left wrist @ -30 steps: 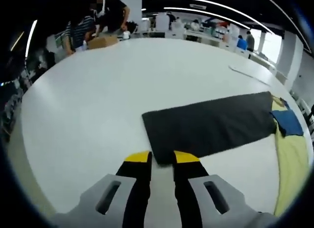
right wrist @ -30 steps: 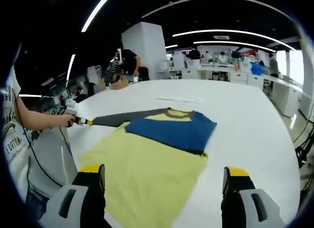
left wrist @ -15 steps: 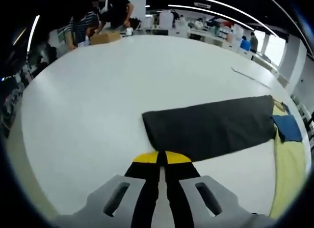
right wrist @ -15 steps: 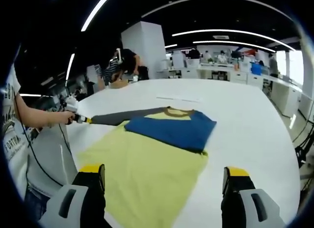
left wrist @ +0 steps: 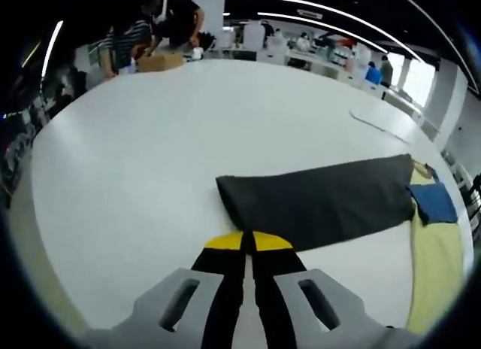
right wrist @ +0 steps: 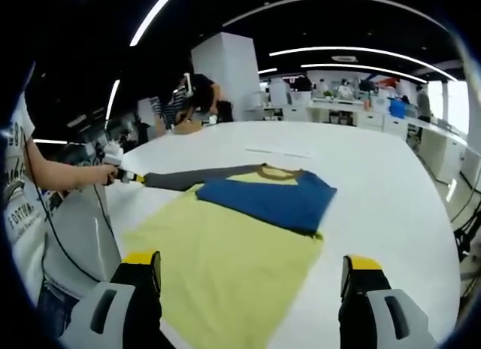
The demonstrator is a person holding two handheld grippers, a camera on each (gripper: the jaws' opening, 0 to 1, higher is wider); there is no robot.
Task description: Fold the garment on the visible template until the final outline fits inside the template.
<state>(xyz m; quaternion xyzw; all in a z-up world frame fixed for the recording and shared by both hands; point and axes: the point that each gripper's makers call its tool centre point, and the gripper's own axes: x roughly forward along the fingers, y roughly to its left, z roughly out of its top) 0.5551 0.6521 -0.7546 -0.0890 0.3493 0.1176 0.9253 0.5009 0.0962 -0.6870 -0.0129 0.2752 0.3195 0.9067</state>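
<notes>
A yellow shirt (right wrist: pixel 225 251) lies flat on the white table (left wrist: pixel 150 138). Its blue sleeve (right wrist: pixel 270 198) is folded across the chest. Its dark grey sleeve (left wrist: pixel 323 202) stretches straight out sideways. My left gripper (left wrist: pixel 248 240) is shut on the near edge of that grey sleeve, close to the cuff corner. In the right gripper view the same left gripper (right wrist: pixel 129 177) pinches the grey sleeve's (right wrist: pixel 188 177) end, with a person's hand behind it. My right gripper (right wrist: pixel 252 270) hovers open over the yellow hem, jaws wide apart and holding nothing.
A thin pale strip (left wrist: pixel 379 122) lies on the table beyond the shirt. People stand by a cardboard box (left wrist: pixel 159 62) at the table's far edge. The person's body (right wrist: pixel 45 229) is close at the left of the right gripper view.
The left jaws, open around the grey sleeve's edge one second ago, have closed on it and stay shut. The right gripper has stayed open over the hem.
</notes>
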